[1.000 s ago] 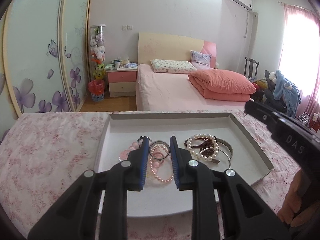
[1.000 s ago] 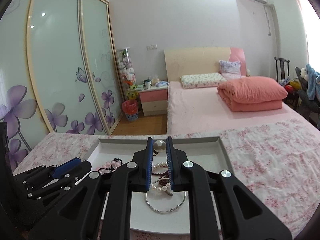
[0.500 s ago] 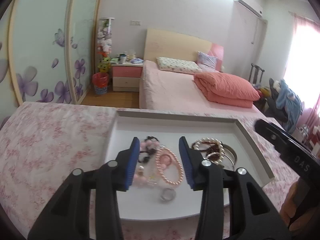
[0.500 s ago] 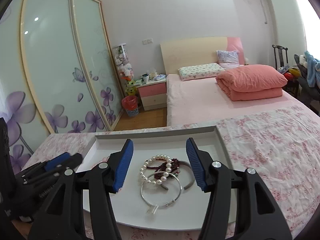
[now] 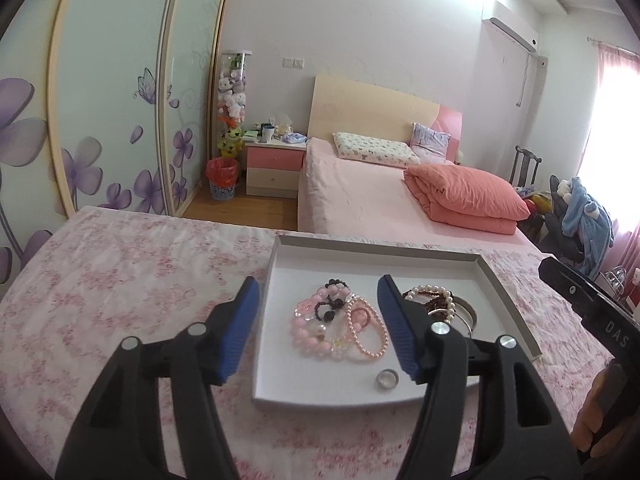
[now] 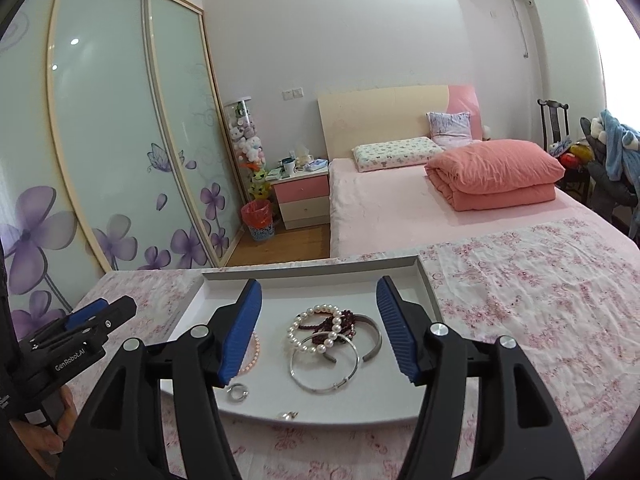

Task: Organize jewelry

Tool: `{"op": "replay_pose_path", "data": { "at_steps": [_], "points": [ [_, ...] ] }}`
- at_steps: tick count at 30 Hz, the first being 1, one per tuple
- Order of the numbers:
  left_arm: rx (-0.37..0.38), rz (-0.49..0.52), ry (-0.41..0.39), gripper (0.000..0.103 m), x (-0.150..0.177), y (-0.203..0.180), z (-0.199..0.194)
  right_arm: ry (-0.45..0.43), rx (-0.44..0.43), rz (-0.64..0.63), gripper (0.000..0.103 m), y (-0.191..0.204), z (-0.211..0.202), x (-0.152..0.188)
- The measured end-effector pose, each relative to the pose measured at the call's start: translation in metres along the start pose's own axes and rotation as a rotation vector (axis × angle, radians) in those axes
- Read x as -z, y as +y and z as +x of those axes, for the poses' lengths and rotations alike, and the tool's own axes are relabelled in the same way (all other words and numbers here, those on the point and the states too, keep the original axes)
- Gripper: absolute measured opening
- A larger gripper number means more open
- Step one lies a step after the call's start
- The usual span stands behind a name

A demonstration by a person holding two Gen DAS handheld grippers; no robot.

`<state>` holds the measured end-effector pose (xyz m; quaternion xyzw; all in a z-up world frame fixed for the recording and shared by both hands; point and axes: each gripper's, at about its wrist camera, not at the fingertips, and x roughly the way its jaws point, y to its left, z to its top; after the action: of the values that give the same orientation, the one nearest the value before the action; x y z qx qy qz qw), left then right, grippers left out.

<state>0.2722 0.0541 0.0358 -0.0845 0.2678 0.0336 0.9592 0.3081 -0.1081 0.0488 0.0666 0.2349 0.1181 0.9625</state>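
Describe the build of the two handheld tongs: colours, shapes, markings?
Both tongs, left and right, are black plastic with angular triangular-cutout arms, silver pivot bolts and ribbed blue pads. The left's body reads "GenRobot.AI" in the right wrist view; the right's shows "DAS".

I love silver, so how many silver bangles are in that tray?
2. A thin closed bangle lies nearest the right wrist camera, partly under the white pearl bracelet. An open cuff lies just right of it. Others could be hidden under the beads.

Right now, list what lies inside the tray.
The tray holds a pearl bracelet, dark red beads, two silver bangles, pink bead bracelets, black beads and a ring. Gripper fingers cover part of the floor.
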Motion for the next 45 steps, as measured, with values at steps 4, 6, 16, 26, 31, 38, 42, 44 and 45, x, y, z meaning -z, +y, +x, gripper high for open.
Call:
{"op": "replay_pose_path", "data": {
  "at_steps": [4, 6, 16, 26, 31, 38, 42, 44, 45],
  "points": [
    [-0.012, -0.003, -0.008, 0.066, 0.004, 0.006, -0.015, -0.009, 0.003, -0.018, 0.069, 0.006, -0.014, 0.002],
    [-0.015, -0.007, -0.012, 0.068, 0.006, 0.010, -0.024, -0.015, 0.007, -0.033, 0.074, 0.010, -0.022, 0.004],
    [0.005, -0.017, -0.071, 0.099, 0.022, 0.021, -0.070, -0.069, 0.045, -0.065, 0.101, 0.021, -0.062, 0.021],
    [-0.031, 0.038, -0.157, 0.099, 0.058, 0.019, -0.115, -0.068, 0.066, -0.090, 0.101, 0.023, -0.099, 0.047],
    [-0.035, 0.064, -0.161, 0.099, 0.074, 0.011, -0.126, -0.069, 0.059, -0.109, 0.101, 0.029, -0.110, 0.059],
    [-0.016, 0.102, -0.164, 0.099, 0.088, -0.001, -0.136, -0.065, 0.055, -0.102, 0.101, 0.027, -0.120, 0.076],
    [-0.017, 0.113, -0.172, 0.099, 0.096, -0.005, -0.141, -0.063, 0.053, -0.072, 0.101, 0.018, -0.125, 0.085],
    [-0.019, 0.118, -0.175, 0.099, 0.100, -0.006, -0.145, -0.064, 0.054, -0.060, 0.101, 0.014, -0.128, 0.089],
    [-0.020, 0.118, -0.176, 0.099, 0.102, -0.006, -0.147, -0.064, 0.055, -0.053, 0.101, 0.012, -0.129, 0.092]
  ]
}}
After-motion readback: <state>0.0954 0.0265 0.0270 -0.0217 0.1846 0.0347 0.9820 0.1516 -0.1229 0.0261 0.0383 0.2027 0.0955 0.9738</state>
